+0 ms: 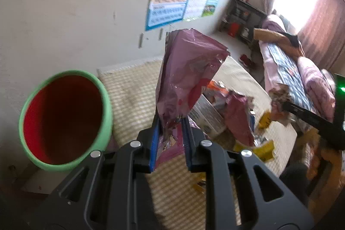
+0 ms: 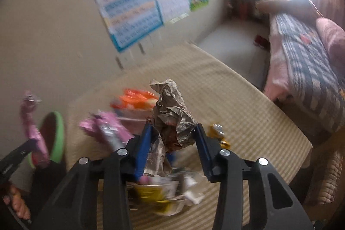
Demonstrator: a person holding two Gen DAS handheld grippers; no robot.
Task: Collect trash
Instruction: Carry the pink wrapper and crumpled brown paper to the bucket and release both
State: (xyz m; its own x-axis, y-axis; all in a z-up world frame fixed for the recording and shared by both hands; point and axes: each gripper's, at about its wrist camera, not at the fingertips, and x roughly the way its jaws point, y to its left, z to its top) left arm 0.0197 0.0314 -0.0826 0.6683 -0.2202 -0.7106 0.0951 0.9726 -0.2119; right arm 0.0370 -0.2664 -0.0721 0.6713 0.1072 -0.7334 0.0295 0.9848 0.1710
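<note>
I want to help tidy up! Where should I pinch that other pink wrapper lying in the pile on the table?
Probably pinch the pink wrapper by its crumpled upper edge, coming from above. That end sticks up out of the trash pile, while its lower part lies among yellow wrappers on the table.

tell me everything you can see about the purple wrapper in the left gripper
The purple wrapper is a crinkled, glossy foil-like bag with a red mark on its side and a torn, open top. It stands upright, off the mat, its lower end pinched between the blue pads of the left gripper, beside the green bin.
</note>
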